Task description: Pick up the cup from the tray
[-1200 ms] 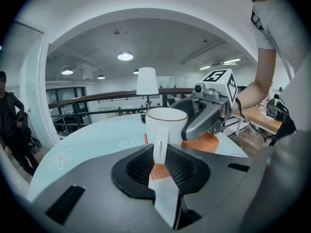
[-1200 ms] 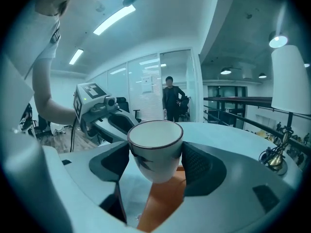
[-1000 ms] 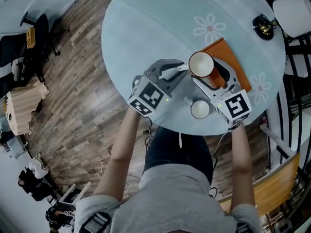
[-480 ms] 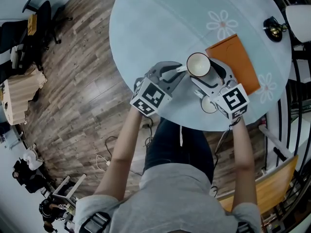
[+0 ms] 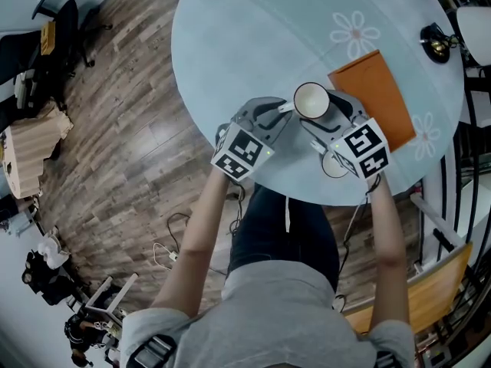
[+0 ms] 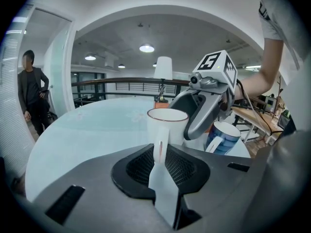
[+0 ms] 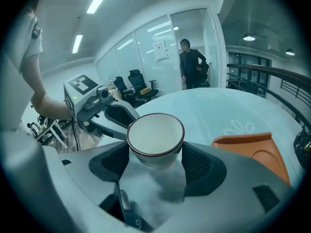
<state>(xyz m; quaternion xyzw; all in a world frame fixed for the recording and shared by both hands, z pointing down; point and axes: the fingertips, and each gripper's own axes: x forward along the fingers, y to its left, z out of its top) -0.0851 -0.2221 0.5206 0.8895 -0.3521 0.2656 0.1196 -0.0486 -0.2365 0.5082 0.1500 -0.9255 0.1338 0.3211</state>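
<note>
Pale table [image 5: 253, 37]: left claw [image 6: 159, 152] pinches cup [image 5: 311, 100] handle, right claw [image 7: 155, 152] clamps body; left gripper view shows blue mug [image 6: 221, 139].

Soft indoor light, fisheye bending
Ceiling lamps [image 6: 146, 48] are lighting the room evenly; dark corners are ringing both gripper views, and the near fingers [image 7: 153, 186] are showing out of focus.
</note>
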